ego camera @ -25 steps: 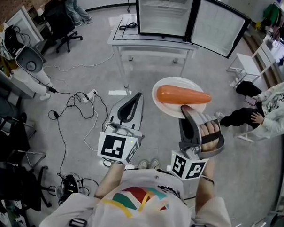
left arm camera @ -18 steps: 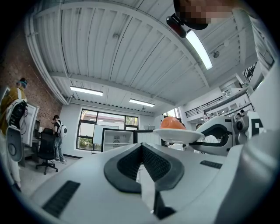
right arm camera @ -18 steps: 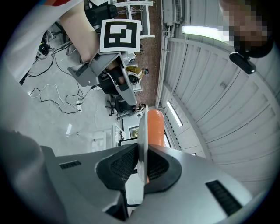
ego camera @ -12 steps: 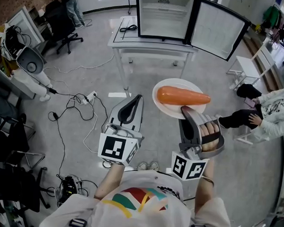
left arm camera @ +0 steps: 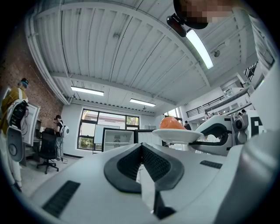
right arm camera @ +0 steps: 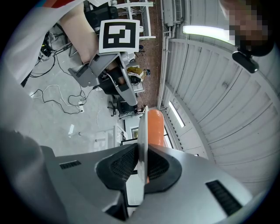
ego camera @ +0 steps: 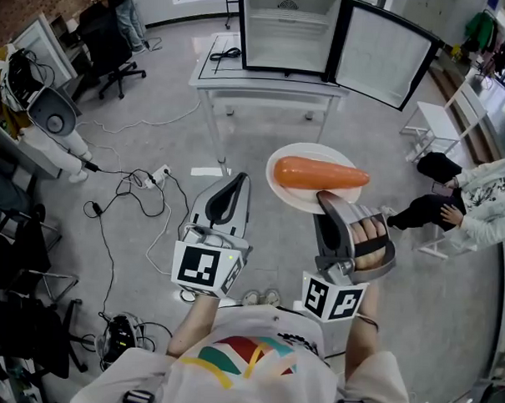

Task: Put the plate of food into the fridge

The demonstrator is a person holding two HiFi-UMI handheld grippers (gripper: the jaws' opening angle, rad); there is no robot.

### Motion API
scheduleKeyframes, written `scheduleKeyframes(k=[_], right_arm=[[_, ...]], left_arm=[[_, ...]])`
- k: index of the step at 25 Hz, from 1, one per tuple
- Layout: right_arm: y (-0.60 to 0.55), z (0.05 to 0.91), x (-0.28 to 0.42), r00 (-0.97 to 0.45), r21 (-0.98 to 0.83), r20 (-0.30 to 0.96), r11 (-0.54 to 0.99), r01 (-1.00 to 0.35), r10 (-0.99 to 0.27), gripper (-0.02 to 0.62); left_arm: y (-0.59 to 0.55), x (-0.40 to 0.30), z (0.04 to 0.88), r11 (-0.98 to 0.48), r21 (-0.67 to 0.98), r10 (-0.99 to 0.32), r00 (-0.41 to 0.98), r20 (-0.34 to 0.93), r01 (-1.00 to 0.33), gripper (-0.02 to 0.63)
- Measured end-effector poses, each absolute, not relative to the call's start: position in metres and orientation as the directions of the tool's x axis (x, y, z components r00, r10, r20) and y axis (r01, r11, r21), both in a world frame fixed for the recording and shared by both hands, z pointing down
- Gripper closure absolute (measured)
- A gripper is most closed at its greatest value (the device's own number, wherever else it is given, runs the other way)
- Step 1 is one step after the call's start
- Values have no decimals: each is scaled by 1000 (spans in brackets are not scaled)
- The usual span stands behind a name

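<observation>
A white plate (ego camera: 286, 190) carries one big orange carrot (ego camera: 320, 174). My right gripper (ego camera: 328, 197) is shut on the plate's near rim and holds it level above the floor. In the right gripper view the plate rim (right arm camera: 142, 131) stands edge-on between the pads, with the carrot (right arm camera: 155, 129) behind it. My left gripper (ego camera: 239, 179) hangs shut and empty to the left of the plate; its own view shows the plate (left arm camera: 177, 134) and carrot (left arm camera: 171, 123) off to the right. The fridge (ego camera: 289, 31) stands on a white table (ego camera: 266, 78) ahead, its door (ego camera: 384, 52) swung open to the right.
A person sits on the floor at right (ego camera: 478, 206) beside a white stool (ego camera: 436, 121). Cables and a power strip (ego camera: 145, 179) lie on the floor at left, near a white machine (ego camera: 51, 117). A black office chair (ego camera: 109, 40) is at far left. A cable (ego camera: 227, 48) lies on the table.
Both grippers and the plate keep the same pose. The fridge and table have slid slightly lower and to the left in the head view.
</observation>
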State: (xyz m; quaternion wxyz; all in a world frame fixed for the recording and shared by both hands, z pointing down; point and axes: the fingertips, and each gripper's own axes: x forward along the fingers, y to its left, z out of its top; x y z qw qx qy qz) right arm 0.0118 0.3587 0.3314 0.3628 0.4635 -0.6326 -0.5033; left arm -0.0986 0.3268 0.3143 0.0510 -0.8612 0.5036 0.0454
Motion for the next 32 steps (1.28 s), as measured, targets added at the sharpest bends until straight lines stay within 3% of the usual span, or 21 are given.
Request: scheduleKeyframes(k=[32], right_arm=[[352, 334, 32, -341, 971, 8, 89, -224, -940, 561]], left_arm=[[325, -80, 309, -447, -84, -879, 455, -139, -890, 600]])
